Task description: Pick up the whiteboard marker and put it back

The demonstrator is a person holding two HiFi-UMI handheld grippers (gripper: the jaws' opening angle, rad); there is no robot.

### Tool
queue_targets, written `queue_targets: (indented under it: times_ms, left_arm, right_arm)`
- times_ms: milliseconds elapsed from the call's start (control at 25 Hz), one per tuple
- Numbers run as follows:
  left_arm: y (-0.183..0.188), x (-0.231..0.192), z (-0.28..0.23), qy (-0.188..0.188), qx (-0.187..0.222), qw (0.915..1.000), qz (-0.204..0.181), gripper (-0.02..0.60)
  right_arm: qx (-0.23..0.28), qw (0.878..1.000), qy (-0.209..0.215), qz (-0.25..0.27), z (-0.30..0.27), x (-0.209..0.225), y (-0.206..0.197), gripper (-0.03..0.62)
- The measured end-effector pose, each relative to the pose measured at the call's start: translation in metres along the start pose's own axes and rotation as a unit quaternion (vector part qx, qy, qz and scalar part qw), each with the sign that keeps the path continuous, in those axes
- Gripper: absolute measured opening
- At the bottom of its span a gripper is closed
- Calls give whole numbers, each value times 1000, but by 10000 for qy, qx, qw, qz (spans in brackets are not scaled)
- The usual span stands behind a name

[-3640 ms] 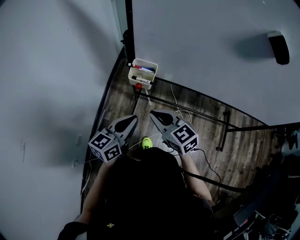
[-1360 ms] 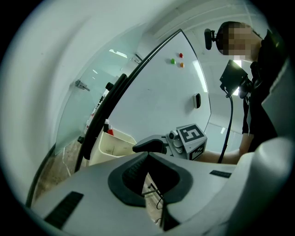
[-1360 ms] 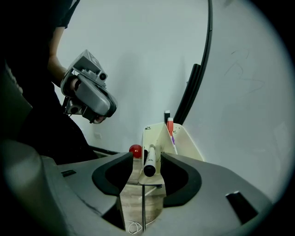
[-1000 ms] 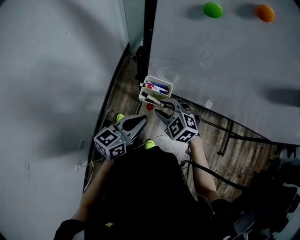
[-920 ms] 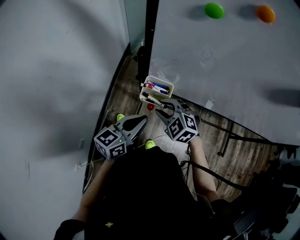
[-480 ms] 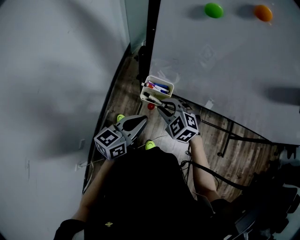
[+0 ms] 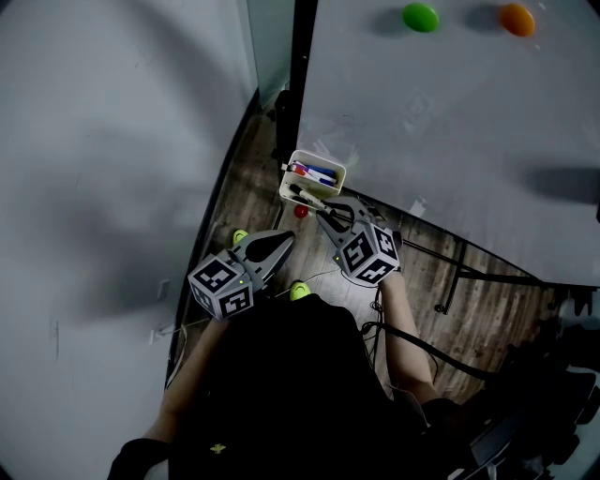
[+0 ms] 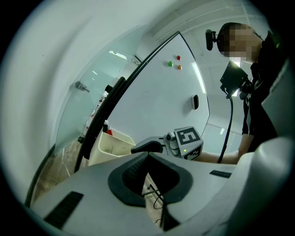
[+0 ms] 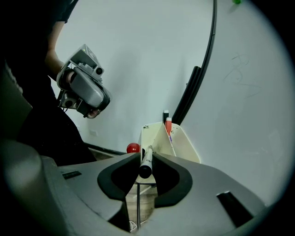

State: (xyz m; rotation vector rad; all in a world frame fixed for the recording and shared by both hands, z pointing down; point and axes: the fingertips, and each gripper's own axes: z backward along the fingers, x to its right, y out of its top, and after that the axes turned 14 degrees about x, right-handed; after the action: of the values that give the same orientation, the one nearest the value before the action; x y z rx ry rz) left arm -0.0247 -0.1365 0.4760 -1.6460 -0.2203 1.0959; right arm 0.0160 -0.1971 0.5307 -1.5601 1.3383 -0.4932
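Note:
A white holder tray (image 7: 330, 172) hangs at the lower left corner of the whiteboard and holds several markers. My right gripper (image 7: 322, 208) reaches to the tray's near edge. Its jaws have just been closing and now press on a whiteboard marker (image 9: 146, 160) with a white barrel and black cap, which points toward the tray (image 9: 179, 140). In the head view that marker (image 7: 305, 197) lies across the tray's front. My left gripper (image 7: 281, 242) hangs lower left, jaws together and empty; its own view shows the tips (image 8: 146, 155) meeting.
A red magnet (image 7: 301, 212) sits just below the tray. Green (image 7: 421, 16) and orange (image 7: 516, 18) magnets stick high on the whiteboard. The board's black frame post (image 7: 297, 75) runs left of the tray. Cables and a black stand bar (image 7: 469, 267) cross the wooden floor.
The right gripper's jaws have narrowed onto the marker at the tray. Much earlier both grippers hung lower, away from the tray. The left gripper has stayed put.

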Motion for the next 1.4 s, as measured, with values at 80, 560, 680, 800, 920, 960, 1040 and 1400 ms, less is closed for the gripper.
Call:
queue_targets:
  times_ms: [80, 560, 680, 800, 920, 960, 1040, 1400]
  left_arm:
    - [1, 0, 0, 8, 36, 10000, -17, 21]
    - [-1, 7, 0, -60, 64, 9999, -55, 21]
    - [-3, 9, 0, -83, 38, 9999, -44, 21]
    - [0, 12, 1, -89, 88, 9999, -68, 21]
    - [1, 12, 3, -84, 107, 9999, -92, 21]
    - [1, 12, 3, -83, 112, 9999, -98, 21]
    - [1, 12, 4, -83, 129, 9998, -93, 21]
    - [-4, 22, 1, -172, 111, 9997, -153, 21]
  right_arm:
    - [38, 10000, -17, -9, 2, 1, 1, 77]
    - [350, 9984, -224, -386, 12, 3, 13, 75]
    - [428, 9977, -247, -471, 14, 4, 17, 75]
    - [450, 9974, -283, -480, 16, 3, 20, 75]
    - [459, 9972, -352, -464, 18, 3, 23, 75]
    - [477, 9971, -380, -465, 19, 4, 25, 75]
    - [513, 9966, -445, -469, 21, 6, 28, 75]
    - [730, 9933, -636, -625, 40, 9, 45, 75]
